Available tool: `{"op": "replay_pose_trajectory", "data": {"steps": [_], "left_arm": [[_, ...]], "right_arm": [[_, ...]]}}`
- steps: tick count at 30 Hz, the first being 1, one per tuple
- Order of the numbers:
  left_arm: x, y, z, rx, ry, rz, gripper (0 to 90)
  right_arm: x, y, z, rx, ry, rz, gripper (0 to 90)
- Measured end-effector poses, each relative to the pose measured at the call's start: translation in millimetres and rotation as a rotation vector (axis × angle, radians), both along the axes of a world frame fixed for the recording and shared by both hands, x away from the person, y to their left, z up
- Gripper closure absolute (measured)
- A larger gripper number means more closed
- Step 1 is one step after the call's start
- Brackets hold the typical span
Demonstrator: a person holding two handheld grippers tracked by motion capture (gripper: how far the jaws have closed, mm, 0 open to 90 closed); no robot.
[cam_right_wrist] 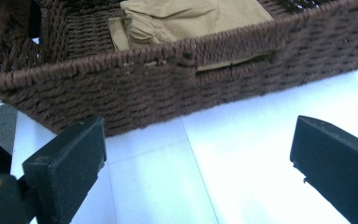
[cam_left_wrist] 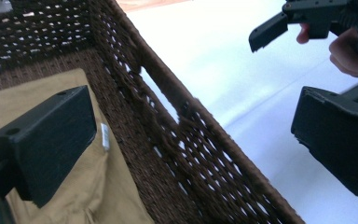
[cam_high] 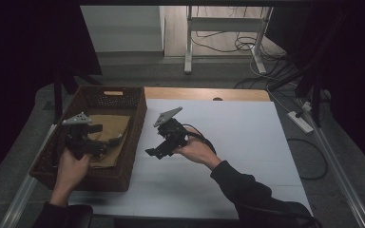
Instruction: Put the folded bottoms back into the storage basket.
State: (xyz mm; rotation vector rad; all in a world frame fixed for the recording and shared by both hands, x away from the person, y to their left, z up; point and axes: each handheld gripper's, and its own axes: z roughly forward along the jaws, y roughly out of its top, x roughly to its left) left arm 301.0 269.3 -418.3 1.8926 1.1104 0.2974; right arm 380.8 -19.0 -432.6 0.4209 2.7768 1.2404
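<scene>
Blocky black left gripper (cam_left_wrist: 186,140) agape, straddling woven wicker basket (cam_left_wrist: 205,154) wall.

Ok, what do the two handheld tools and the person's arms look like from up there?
Both tools are black. The left tool and the right tool each carry a grey three-cornered plate on top and end in flat, blocky black jaws. A black cable loops from the right one. The person wears dark long sleeves.
</scene>
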Motion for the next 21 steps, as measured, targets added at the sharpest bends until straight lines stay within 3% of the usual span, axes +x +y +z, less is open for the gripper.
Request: {"op": "replay_pose_trajectory", "data": {"steps": [13,21], "left_arm": [[-29.5,-7.8,-0.3,-0.024,-0.044,-0.002,0.1],[-46.0,-9.6,-6.2,0.012,-0.059,0.024,0.6]], "right_arm": [[-3.3,-31.2,-4.4,0.005,0.013,-0.075,4.1],[-14.0,-48.7,-4.8,0.0,0.014,-0.096,4.1]]}}
